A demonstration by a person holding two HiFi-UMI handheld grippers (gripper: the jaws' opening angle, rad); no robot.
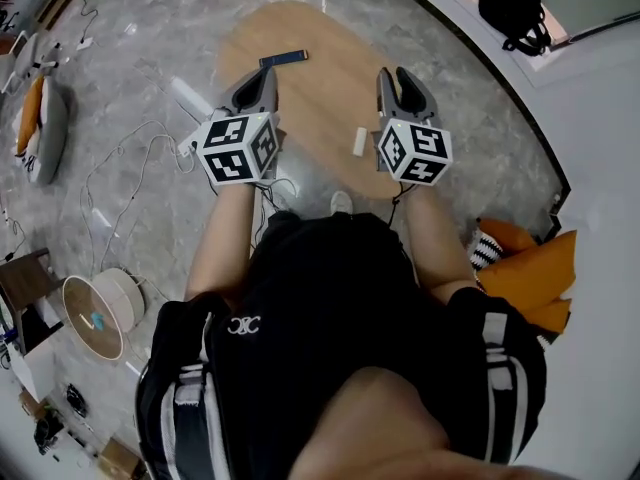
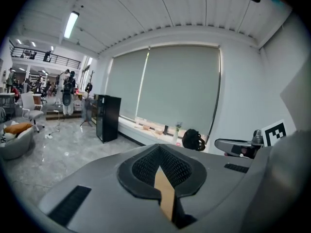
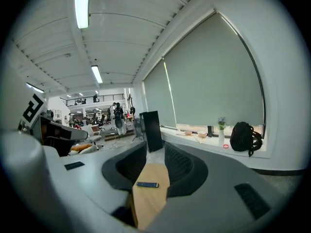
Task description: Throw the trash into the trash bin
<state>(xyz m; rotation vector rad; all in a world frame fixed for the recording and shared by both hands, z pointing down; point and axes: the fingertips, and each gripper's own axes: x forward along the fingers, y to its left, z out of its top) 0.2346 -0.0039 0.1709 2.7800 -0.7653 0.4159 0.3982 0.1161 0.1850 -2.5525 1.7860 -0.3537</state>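
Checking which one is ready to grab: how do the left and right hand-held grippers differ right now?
The left hand-held gripper has jaws that meet at the tips; the right hand-held gripper has jaws standing apart. Between the left one's jaws only a thin strip of wooden table shows; the right one's frame a wider strip and a dark flat item lying on it. Both are empty and point out over the table.

Head view looks steeply down — gripper views level, sharing the table [image 1: 320, 88]
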